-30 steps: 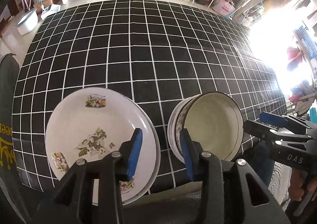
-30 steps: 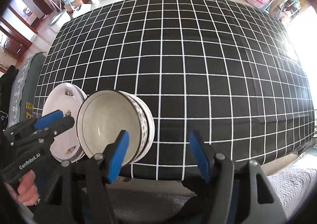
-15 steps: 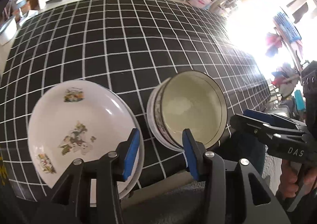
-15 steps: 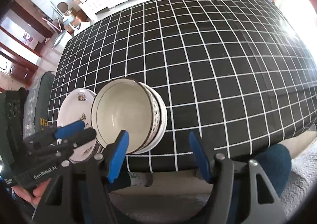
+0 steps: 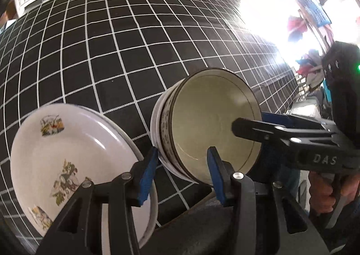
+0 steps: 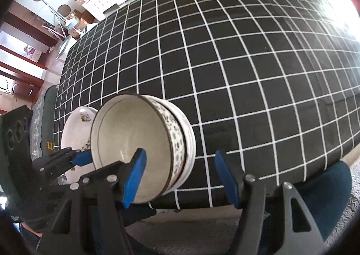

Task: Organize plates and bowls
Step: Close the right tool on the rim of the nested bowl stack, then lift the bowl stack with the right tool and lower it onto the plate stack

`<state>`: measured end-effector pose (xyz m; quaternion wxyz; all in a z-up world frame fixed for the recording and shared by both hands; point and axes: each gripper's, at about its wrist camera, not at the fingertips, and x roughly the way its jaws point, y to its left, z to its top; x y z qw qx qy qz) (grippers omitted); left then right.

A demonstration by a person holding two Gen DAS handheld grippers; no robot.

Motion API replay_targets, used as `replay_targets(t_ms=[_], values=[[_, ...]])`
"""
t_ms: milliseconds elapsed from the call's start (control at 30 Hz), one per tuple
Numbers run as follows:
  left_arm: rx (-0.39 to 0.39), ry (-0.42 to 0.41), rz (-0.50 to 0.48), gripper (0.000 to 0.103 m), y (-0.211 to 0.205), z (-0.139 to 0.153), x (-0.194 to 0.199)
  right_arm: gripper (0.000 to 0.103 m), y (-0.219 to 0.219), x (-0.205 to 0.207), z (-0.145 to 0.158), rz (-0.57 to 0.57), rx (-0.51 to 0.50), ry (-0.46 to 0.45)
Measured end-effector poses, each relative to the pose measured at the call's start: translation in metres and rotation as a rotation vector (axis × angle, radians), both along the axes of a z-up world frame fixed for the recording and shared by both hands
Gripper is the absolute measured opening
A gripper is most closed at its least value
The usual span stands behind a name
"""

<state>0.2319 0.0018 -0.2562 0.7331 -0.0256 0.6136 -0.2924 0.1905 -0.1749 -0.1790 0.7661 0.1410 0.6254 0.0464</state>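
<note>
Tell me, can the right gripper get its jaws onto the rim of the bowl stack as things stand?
Probably yes. The right gripper is open, one pad over the top bowl's inside, the other outside the bowl stack. The left gripper is close on the opposite side and might crowd it.

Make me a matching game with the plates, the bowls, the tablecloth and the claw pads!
Things:
1. plates
2. bowls
3. tablecloth
4. claw pads

Descriptions:
A. blue
B. black with white lines
C. white with little pictures
D. cream inside, flowery band outside

Pairs: 1-C, 2-D, 3-B, 4-A
</note>
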Motion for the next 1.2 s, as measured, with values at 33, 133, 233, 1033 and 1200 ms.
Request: replay_targets(t_ms=[33,133,233,1033,1200], values=[[0.012,-0.003,-0.012,0.042,-0.001,-0.002,0.001,0.068,0.000,0.002,-0.002,-0.001,0.000,0.002],[0.023,0.006,-0.028,0.042,-0.003,-0.007,0.007,0.068,0.001,0.006,-0.008,-0.008,0.004,0.013],[0.028,0.016,-0.033,0.042,-0.004,-0.013,0.013,0.068,-0.003,0.010,-0.014,-0.018,0.019,0.026],[0.114,0.046,-0.049,0.053,-0.035,-0.028,0.032,0.066,-0.037,0.002,-0.034,-0.117,0.204,0.147],[0.123,0.059,-0.013,0.053,-0.036,-0.028,0.031,0.065,-0.030,0.001,-0.030,-0.116,0.156,0.151]])
